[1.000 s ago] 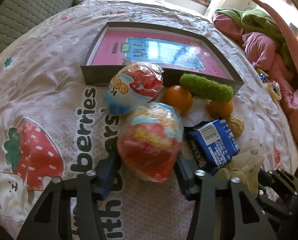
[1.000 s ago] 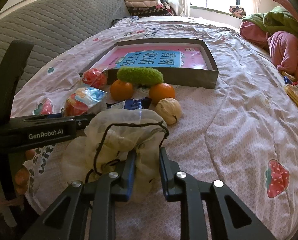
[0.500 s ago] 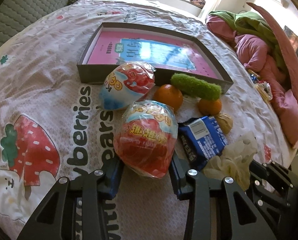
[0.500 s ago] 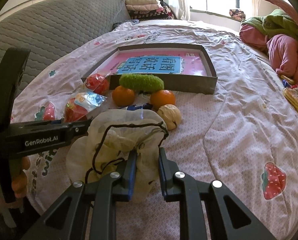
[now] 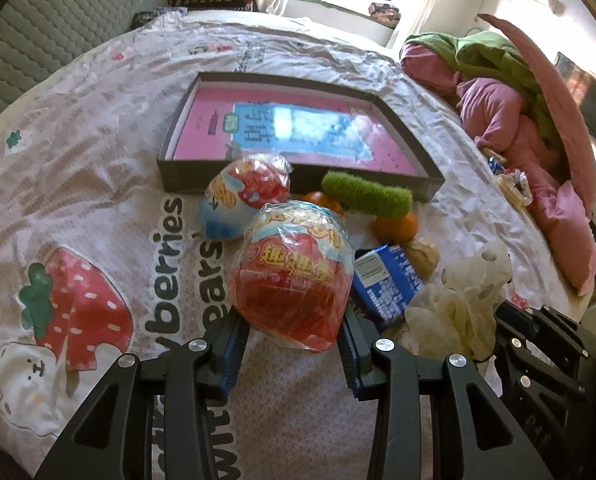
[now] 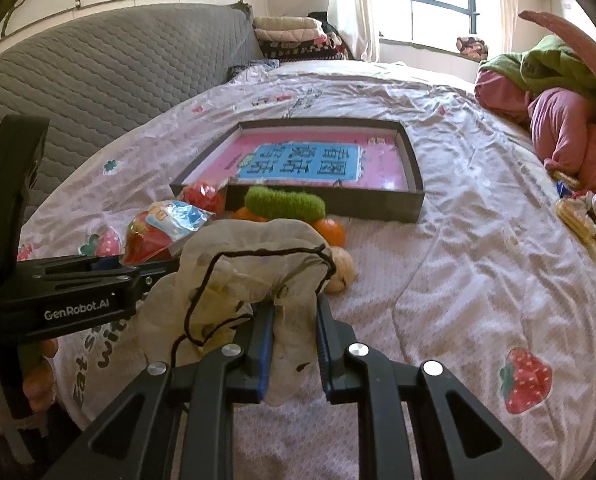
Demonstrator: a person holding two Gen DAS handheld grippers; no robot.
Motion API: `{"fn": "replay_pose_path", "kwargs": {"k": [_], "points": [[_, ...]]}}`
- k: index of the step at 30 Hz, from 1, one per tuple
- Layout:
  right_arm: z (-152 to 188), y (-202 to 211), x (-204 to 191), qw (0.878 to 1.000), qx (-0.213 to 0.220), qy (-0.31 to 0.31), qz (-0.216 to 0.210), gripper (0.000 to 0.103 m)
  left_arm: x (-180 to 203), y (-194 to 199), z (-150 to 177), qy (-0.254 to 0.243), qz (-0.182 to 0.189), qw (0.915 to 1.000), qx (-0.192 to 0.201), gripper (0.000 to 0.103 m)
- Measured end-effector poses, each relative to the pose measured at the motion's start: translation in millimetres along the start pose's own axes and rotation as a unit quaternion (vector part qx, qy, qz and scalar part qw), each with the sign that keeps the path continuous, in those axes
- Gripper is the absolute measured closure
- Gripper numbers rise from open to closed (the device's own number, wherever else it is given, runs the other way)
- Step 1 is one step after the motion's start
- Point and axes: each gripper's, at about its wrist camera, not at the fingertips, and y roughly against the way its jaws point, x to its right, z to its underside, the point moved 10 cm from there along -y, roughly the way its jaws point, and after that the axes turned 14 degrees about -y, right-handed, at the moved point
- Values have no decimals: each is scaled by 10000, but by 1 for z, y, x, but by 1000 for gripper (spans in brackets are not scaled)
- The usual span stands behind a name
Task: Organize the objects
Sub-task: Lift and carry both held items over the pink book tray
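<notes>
Two things are in hand, the left tongs (image 5: 294, 344) clamped on a red cellophane-wrapped snack ball (image 5: 292, 280), the right tongs (image 6: 292, 344) pinching a cream drawstring pouch (image 6: 238, 280), while fruit near the bed's (image 6: 478, 240) middle and the dark shallow tray (image 6: 412, 160) wait unfilled.

Red wrapped snack ball (image 5: 292, 276) sits nr its twin (image 5: 244, 196) – oranges, blue packet, cream drawstring bag (image 6: 254, 276) alongside.

This is a home bedroom. A bed (image 6: 478, 264) fills the view, covered by a strawberry-print sheet (image 5: 78, 184) and backed by a grey quilted headboard (image 6: 98, 80). Folded blankets (image 6: 290, 34) are stacked near the sunlit window (image 6: 438, 4), and rumpled pink and green bedding (image 5: 498, 92) lies at one side.
</notes>
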Motion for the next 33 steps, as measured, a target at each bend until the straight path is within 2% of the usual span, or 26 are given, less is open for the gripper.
{"fn": "replay_pose_path", "kwargs": {"k": [8, 18, 27, 33], "points": [[-33, 8, -1, 9995, 322, 48, 1, 84, -3, 15, -17, 13, -25, 9997, 233, 61], [-63, 0, -7, 9988, 474, 107, -33, 84, -10, 18, -38, -17, -122, 9993, 355, 61], [-92, -18, -1, 9983, 583, 36, -21, 84, -11, 2, -59, -140, -157, 9991, 367, 61], [-107, -30, 5, 9982, 601, 16, -17, 84, -20, -5, -86, -224, -268, 9983, 459, 61]]}}
